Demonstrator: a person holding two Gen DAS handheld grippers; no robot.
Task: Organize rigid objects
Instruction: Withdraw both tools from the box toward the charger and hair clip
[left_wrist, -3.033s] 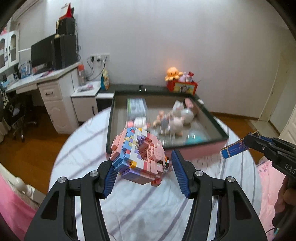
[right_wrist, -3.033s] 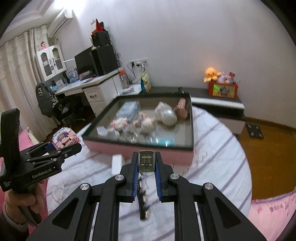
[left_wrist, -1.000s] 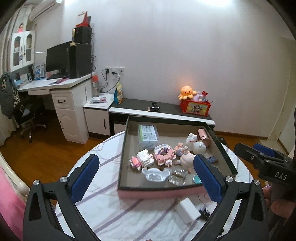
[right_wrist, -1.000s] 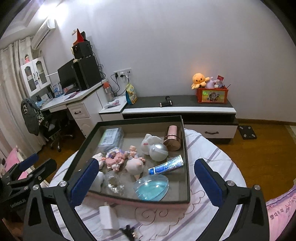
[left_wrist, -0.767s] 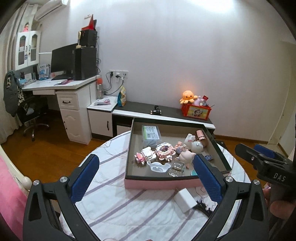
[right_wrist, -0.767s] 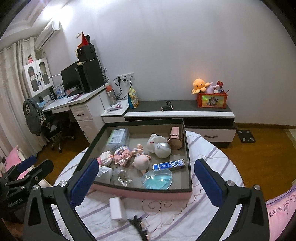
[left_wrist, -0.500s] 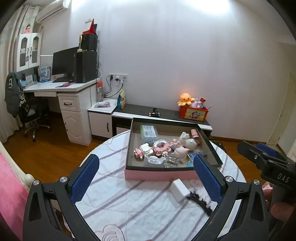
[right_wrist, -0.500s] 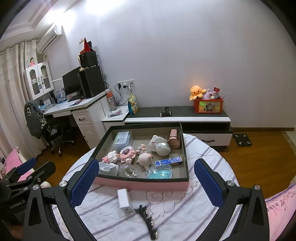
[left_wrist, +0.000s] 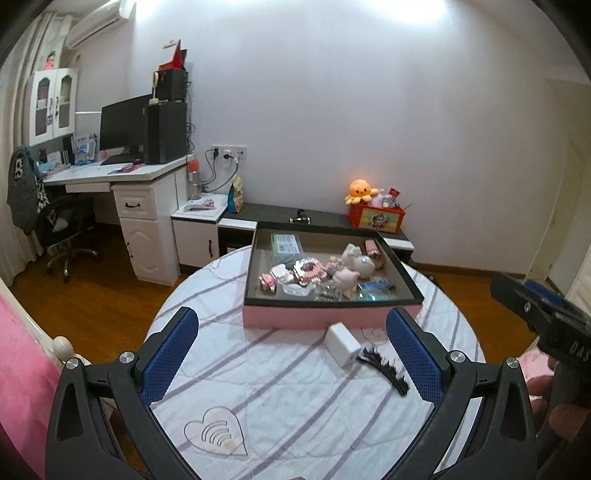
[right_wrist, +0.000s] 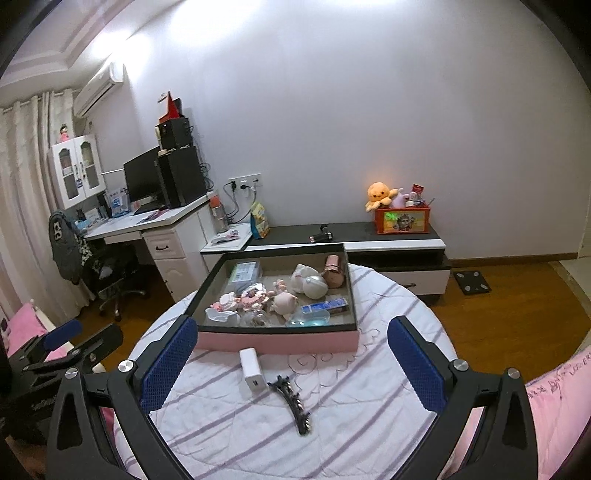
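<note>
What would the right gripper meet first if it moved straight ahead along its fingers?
Probably the white charger and black hair clip lying on the table between the open right gripper fingers, before the pink tray; depth is uncertain.

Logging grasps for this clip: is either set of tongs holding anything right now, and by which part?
Nothing is held. The left tongs and the right tongs are both wide open and empty.

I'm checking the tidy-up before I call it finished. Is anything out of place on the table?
Yes. A white charger and a black hair clip lie loose on the tablecloth, in front of the pink tray that holds the other things. Both grippers are open and empty.
</note>
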